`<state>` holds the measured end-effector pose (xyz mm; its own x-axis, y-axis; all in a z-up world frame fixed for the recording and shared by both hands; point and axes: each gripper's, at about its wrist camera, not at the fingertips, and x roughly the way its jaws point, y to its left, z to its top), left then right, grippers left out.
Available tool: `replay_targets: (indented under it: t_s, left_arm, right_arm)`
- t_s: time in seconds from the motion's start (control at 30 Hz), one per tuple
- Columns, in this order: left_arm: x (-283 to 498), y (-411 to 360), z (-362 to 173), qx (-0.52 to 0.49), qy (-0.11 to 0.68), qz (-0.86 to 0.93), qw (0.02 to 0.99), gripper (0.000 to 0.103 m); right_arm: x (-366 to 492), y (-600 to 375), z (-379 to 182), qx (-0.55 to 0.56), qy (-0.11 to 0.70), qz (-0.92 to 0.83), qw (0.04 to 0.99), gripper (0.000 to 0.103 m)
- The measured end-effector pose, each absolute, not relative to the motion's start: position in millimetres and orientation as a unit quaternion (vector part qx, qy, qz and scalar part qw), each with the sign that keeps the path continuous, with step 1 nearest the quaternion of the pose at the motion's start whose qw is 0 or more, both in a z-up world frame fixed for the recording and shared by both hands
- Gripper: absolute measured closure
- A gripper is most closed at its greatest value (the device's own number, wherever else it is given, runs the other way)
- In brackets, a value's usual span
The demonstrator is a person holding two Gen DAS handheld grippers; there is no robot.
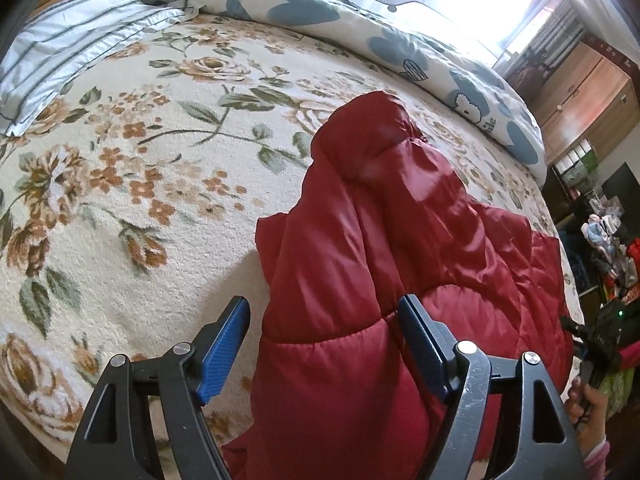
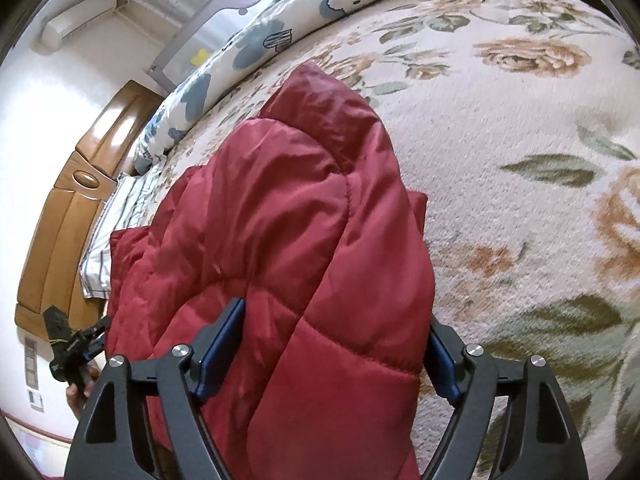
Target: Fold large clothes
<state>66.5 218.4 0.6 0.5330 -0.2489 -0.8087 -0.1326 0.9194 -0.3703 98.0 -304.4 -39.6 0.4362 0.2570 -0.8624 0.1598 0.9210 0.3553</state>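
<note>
- A striped pillow (image 1: 60,52) lies at the far left of the bed in the left wrist view, on a floral bedspread (image 1: 132,200) that covers the mattress.
- The left claw (image 1: 322,344) stands spread wide; its left finger is over bare bedspread and its right finger rests against the red quilted jacket (image 1: 380,240), with nothing pinched.
- The jacket is heaped on the bedspread near the bed's front edge, its folded bulk rising toward a blue-and-white patterned duvet (image 1: 420,48) along the far side.
- Only this view takes in a bright window, a wooden cabinet (image 1: 592,92) and a cluttered pile of items (image 1: 612,248) at far right, plus the other claw's handle in a hand (image 1: 588,404).
- Only the right wrist view shows the wooden headboard (image 2: 68,216) and a wall air conditioner (image 2: 76,20) at left.
- There the right claw (image 2: 334,344) is spread around the jacket (image 2: 304,220), a finger on either side of a thick fold; whether it is squeezing cannot be told.
</note>
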Motion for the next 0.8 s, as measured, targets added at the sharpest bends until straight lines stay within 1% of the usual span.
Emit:
replay_targets:
  t_s: [0.07, 0.33, 0.47, 0.7, 0.73, 0.77, 0.8]
  left_arm:
    - [74, 221, -4, -0.194, 0.481, -0.030, 0.854, 0.027]
    - [95, 210, 6, -0.182, 0.484, -0.021, 0.856, 0.027]
    - [117, 198, 11, -0.165, 0.487, -0.015, 0.858, 0.025]
    - [160, 187, 3, -0.165, 0.499, -0.014, 0.850, 0.026]
    - [166, 185, 0, -0.159, 0.503, -0.014, 0.850, 0.027]
    - [170, 182, -1, -0.150, 0.505, -0.012, 0.850, 0.035]
    - [173, 177, -3, -0.136, 0.507, -0.012, 0.851, 0.045]
  right_arm:
    - [100, -304, -36, 0.186, 0.528, 0.024, 0.828, 0.020]
    - [126, -300, -21, 0.144, 0.516, 0.006, 0.844, 0.019]
    - [140, -302, -17, 0.142, 0.506, 0.003, 0.851, 0.019]
    - [180, -306, -23, 0.151, 0.511, 0.000, 0.846, 0.019]
    - [184, -304, -25, 0.154, 0.513, 0.003, 0.845, 0.024]
    - [184, -302, -25, 0.153, 0.512, 0.004, 0.845, 0.036]
    - [185, -299, -24, 0.145, 0.512, 0.001, 0.847, 0.044]
